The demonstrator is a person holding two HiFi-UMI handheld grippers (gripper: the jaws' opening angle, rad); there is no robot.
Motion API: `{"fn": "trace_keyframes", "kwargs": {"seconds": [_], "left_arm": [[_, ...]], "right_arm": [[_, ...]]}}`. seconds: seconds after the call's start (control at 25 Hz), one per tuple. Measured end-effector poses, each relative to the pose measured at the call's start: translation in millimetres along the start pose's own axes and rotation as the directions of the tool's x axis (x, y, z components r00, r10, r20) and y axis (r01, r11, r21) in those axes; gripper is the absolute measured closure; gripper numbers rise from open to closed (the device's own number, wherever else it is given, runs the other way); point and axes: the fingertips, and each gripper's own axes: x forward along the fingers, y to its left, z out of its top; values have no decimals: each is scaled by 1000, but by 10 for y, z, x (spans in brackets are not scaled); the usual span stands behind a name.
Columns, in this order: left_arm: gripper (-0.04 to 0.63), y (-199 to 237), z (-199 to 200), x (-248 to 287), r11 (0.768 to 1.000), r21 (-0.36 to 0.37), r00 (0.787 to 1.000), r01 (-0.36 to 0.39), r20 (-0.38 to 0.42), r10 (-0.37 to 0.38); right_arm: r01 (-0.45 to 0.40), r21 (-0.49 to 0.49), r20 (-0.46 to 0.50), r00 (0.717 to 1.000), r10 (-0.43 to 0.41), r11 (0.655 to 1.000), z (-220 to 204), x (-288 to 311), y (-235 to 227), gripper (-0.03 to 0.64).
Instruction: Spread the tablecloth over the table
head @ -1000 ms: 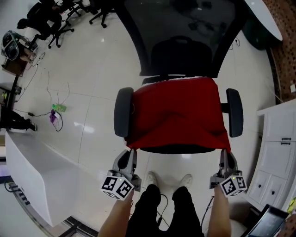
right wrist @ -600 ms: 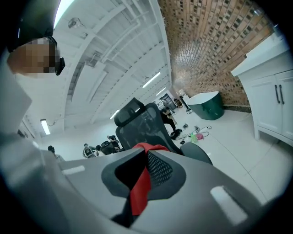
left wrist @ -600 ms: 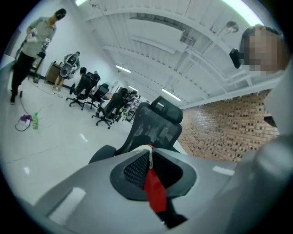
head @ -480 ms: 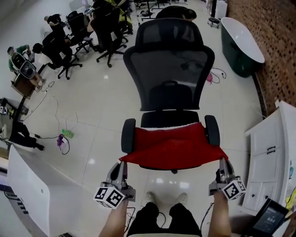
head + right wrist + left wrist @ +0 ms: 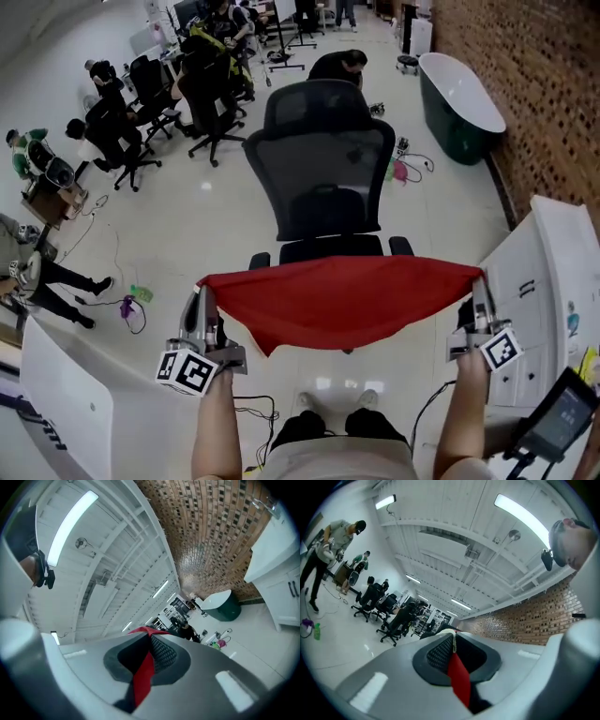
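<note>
A red tablecloth [image 5: 337, 300] hangs stretched between my two grippers, in front of a black office chair [image 5: 323, 178]. My left gripper [image 5: 202, 285] is shut on the cloth's left corner, and red fabric [image 5: 458, 679] shows pinched between its jaws in the left gripper view. My right gripper [image 5: 481, 278] is shut on the right corner, and the right gripper view shows a red strip [image 5: 144, 676] clamped in its jaws. The cloth's lower edge sags to a point on the left side. Both grippers point about level, held high.
A white table [image 5: 56, 403] lies at the lower left and a white cabinet [image 5: 544, 281] at the right. A dark green tub [image 5: 459, 94] stands by the brick wall. Several people on office chairs [image 5: 112, 131] are at the far left. Cables lie on the floor.
Both grippers rose sharply, lifting the red cloth off the chair seat until it hangs taut in the air. The head view tilted up, showing more of the room.
</note>
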Motion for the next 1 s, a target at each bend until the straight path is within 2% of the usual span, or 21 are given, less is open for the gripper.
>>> {"fn": "trace_keyframes", "kwargs": {"seconds": [0.16,0.28,0.56,0.64,0.8,1.0], "left_arm": [[572,-318,176,148,995,40,996,91,0,-91],[572,-536,145,274,989,20,989,147,-7,-147],[572,-1086,-33,674,943,-24,942,332,-45,-333],[572,-1256,-122,809,915,-47,913,401,-65,-403],[572,-1671,-292,1086,847,-82,840,525,-115,-531],[572,-2265,-596,1226,759,-106,740,642,-171,-650]], "right_arm": [[35,-157,42,999,-29,987,603,-290,216,604],[86,-263,59,996,-73,961,875,-582,327,604],[222,-313,199,966,-165,923,1364,-1363,429,604],[284,-325,253,945,-207,902,1443,-1696,518,604],[405,-319,367,887,-282,857,1574,-2289,693,604],[563,-340,466,796,-386,753,1634,-3076,894,604]]}}
